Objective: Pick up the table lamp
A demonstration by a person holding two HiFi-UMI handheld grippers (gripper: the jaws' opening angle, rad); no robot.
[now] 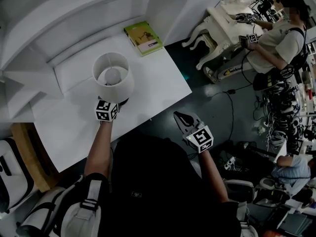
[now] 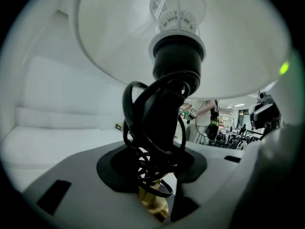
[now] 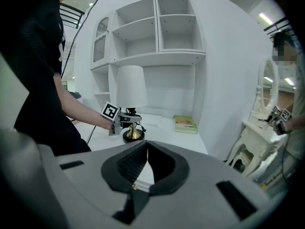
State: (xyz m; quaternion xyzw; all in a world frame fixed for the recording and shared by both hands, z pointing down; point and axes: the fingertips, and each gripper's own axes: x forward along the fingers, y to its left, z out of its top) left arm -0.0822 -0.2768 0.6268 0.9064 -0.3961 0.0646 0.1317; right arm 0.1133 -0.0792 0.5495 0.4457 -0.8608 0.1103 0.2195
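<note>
Head view, table lamp (image 1: 113,78): upright on the white desk (image 1: 153,83), left of centre and toward the near edge; its drum shade is seen from above.
Head view, left gripper (image 1: 117,104): reaches in from the near side to the lamp's stem, just under the shade.
Head view, right gripper (image 1: 178,115): held in the air off the desk's near right corner, well apart from the lamp.
Head view, green book (image 1: 143,37): lies flat at the far right of the desk.
Head view, second person (image 1: 276,38): stands far right beside an ornate white dressing table (image 1: 222,21).
Left gripper view, lamp parts: the white shade (image 2: 119,42) fills the upper field; below it are the black socket (image 2: 177,56), a black cord (image 2: 152,123) looped around the stem, and the brass stem (image 2: 155,205).
Left gripper view, grip: the dark pads (image 2: 114,168) are drawn halfway in and press on the cord-wrapped stem from both sides.
Right gripper view, grip: the right gripper's fingertips meet at their far end, with nothing between them.
Right gripper view, lamp: stands to the far left on the desk in front of the white shelf unit (image 3: 157,32), with the left gripper at its stem above the brass base (image 3: 133,135); the book lies to its right.
</note>
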